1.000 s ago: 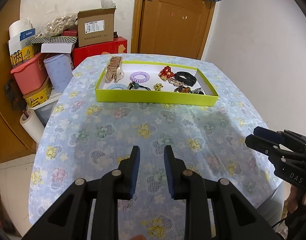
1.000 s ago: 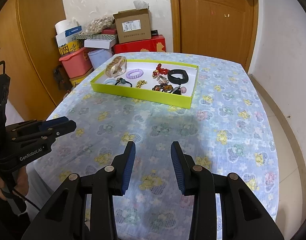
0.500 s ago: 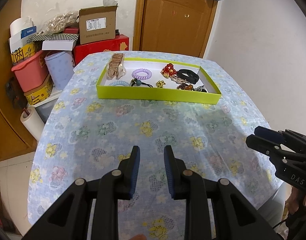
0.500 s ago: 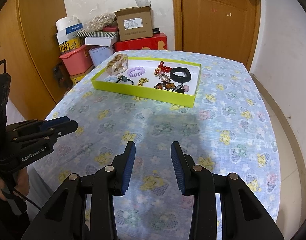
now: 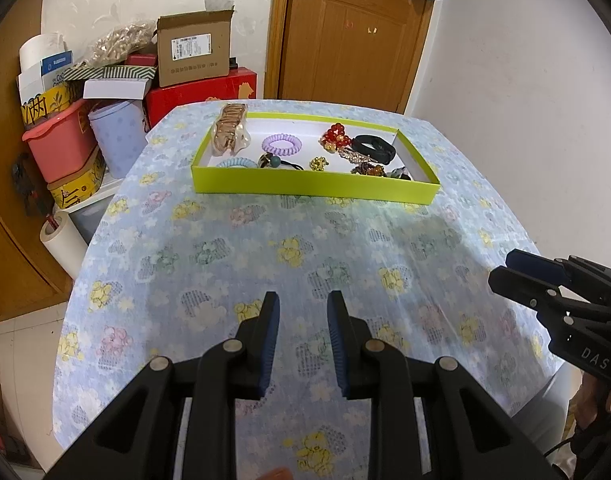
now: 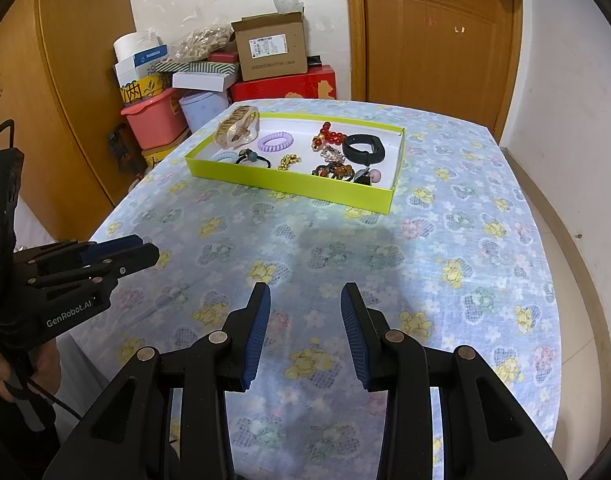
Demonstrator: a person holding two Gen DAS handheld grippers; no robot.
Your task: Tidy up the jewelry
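Two grippers, neither holding anything.

Left wrist view: our left gripper (image 5: 301,316) hangs with jaws apart, well short of the green tray (image 5: 313,190) on the flowered tablecloth (image 5: 225,248). In the tray we list a purple coil tie (image 5: 281,145), red bead cluster (image 5: 336,137), black band (image 5: 373,148) and gold clip (image 5: 228,130) at its left end.

Right wrist view: our right gripper (image 6: 305,312) likewise stands parted, near the tray's (image 6: 289,182) front wall. We judge these pieces light and small; the purple coil tie (image 6: 275,142) is soft, best pinched across its ring, the beads slippery.
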